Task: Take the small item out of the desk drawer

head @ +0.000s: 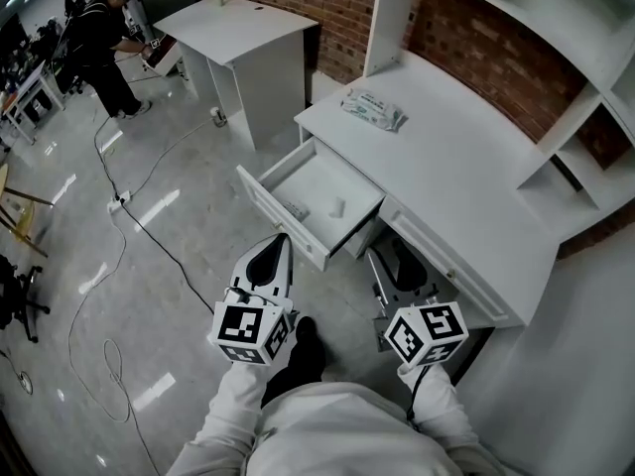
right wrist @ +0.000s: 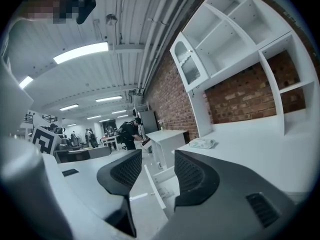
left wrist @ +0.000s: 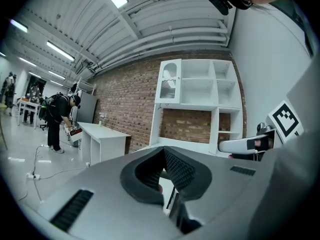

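Observation:
The white desk (head: 466, 177) has its left drawer (head: 270, 209) pulled out and open. A small pale item (head: 338, 207) lies on the drawer floor near its right side, and a flat label-like piece (head: 293, 209) lies near the front wall. My left gripper (head: 282, 238) (left wrist: 163, 151) hovers just in front of the drawer front with its jaws shut and nothing seen in them. My right gripper (head: 395, 253) (right wrist: 156, 159) is to the right of the drawer, below the desk edge, open with nothing between its pads. Through its jaws I see the drawer (right wrist: 160, 181).
A pack of wipes (head: 374, 108) (right wrist: 202, 143) lies on the desk's far left end. A white shelf unit (head: 556, 87) stands on the desk against the brick wall. A second white desk (head: 238, 33) stands beyond, with a person (head: 99, 43) near it. Cables (head: 119, 206) run over the floor.

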The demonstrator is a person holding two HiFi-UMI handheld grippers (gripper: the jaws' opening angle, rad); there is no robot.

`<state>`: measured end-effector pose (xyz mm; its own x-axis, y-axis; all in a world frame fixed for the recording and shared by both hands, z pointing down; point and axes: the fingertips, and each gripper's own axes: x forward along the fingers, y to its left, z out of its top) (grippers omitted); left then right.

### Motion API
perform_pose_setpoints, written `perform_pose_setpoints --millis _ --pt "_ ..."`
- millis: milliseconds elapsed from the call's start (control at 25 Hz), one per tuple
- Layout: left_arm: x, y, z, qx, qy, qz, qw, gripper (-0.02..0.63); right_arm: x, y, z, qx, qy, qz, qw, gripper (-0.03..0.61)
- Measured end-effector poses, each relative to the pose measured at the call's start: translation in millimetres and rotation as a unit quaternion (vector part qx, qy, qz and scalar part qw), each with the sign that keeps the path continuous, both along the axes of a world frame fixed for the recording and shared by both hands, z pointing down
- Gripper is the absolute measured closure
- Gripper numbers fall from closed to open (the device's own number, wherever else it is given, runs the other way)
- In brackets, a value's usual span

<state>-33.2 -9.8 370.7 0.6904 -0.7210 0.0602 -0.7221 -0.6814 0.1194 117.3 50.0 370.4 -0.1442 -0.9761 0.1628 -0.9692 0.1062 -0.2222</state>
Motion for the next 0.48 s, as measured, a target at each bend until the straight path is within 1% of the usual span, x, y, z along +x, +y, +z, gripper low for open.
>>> perform_pose_setpoints --millis 160,320,480 --pt "-3.7 -33.1 -2.8 0.003 0.005 0.008 1.0 0.597 -4.9 -35.1 0.3 -0.005 -0.003 0.006 1.0 0.362" --pt "-7.9 -61.1 -5.8 0.01 0.021 0.017 0.9996 0.597 -9.0 -65.6 3.6 -0.01 0.002 0.011 1.0 0.362" --pt "-11.7 -84.7 -6.7 0.02 0.013 0.021 0.9995 0.597 -11.7 -89.1 5.3 -0.013 -0.001 0.018 1.0 0.362"
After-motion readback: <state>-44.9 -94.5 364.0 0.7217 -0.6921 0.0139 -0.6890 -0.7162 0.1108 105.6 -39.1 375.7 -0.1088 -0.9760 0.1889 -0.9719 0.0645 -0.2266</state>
